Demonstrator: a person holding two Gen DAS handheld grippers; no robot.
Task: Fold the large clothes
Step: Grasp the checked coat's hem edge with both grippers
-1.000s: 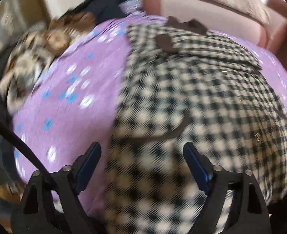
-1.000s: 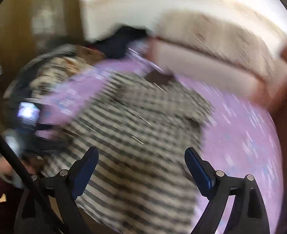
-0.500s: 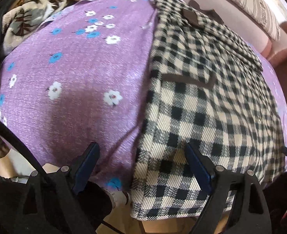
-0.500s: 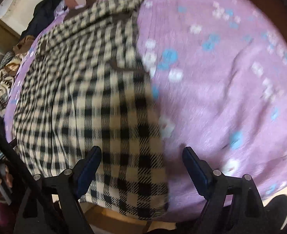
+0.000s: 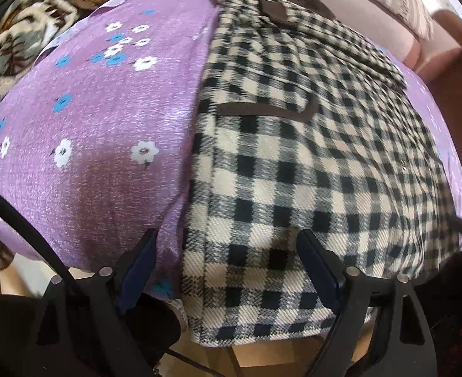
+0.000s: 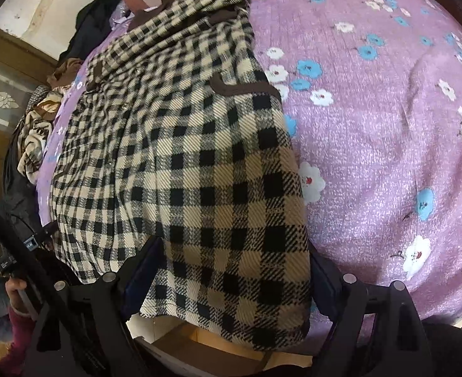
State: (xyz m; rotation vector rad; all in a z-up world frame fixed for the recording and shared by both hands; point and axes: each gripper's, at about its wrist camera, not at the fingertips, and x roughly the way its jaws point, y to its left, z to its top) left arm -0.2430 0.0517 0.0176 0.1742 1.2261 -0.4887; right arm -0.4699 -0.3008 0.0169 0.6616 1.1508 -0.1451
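Black-and-cream checked wool coat spread lengthwise on the purple flower-printed bed sheet, brown collar at the far end, hem hanging over the near edge of the bed. Appears already narrowed to a long panel, with straight side edges and brown-trimmed pocket flaps on top; sleeves not visible, probably tucked in, though impossible to confirm. Still to do, judging from this: bringing the hem up toward the collar, perhaps more than once, to finish a compact fold.

Left gripper spread wide, straddling the coat's left hem corner, one finger over the sheet, the other over the checks; nothing clamped. Right gripper equally wide, straddling the right hem corner, cloth between the fingers but not pinched. Likely poised for grasping both corners.

No containers in view. Only a heap of patterned brown-and-cream blankets beside the sheet and a dark garment at the far end.
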